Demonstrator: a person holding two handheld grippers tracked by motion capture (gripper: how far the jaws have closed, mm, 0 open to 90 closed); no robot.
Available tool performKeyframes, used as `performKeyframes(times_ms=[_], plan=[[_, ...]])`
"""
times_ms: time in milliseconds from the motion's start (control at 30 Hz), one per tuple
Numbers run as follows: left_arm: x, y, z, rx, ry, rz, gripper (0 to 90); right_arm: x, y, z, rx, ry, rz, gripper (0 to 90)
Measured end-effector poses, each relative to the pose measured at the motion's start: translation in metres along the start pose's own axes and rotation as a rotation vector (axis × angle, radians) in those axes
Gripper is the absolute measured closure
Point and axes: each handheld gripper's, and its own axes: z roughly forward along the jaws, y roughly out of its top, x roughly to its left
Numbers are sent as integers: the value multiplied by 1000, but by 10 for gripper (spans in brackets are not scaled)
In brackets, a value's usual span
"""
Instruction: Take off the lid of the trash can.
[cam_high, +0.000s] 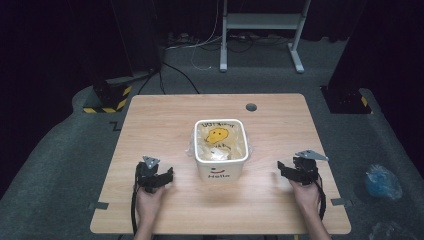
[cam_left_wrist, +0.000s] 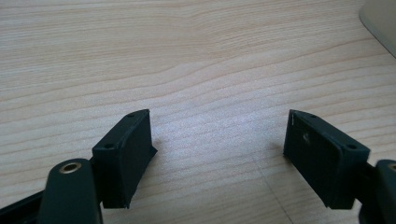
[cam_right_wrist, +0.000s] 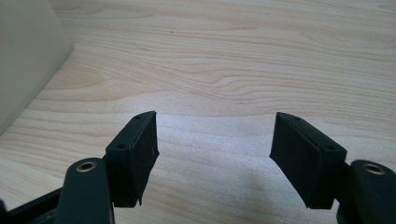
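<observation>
A white square bin (cam_high: 220, 169) marked "Hello" stands in the middle of the wooden table (cam_high: 160, 125), lined with a clear bag that has a yellow smiley print (cam_high: 219, 135). My left gripper (cam_high: 159, 176) rests on the table left of the bin, jaws apart with only bare wood between them (cam_left_wrist: 219, 135). My right gripper (cam_high: 286, 169) lies right of the bin, likewise open and empty (cam_right_wrist: 215, 137). The bin's pale wall (cam_right_wrist: 23, 60) stands to the left in the right gripper view, and its corner (cam_left_wrist: 380, 21) sits at the top right of the left gripper view.
A dark round grommet (cam_high: 251, 107) sits near the table's far edge. On the floor lie a blue plastic bag (cam_high: 382, 182) at the right, black stands with yellow stripes (cam_high: 107, 97), cables and a white frame (cam_high: 260, 30) behind the table.
</observation>
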Motion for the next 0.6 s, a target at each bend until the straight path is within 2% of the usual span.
performKeyframes(times_ms=[600], plan=[[0, 0, 0, 3, -1, 0, 238, 14, 6, 0, -11, 39, -28, 340]])
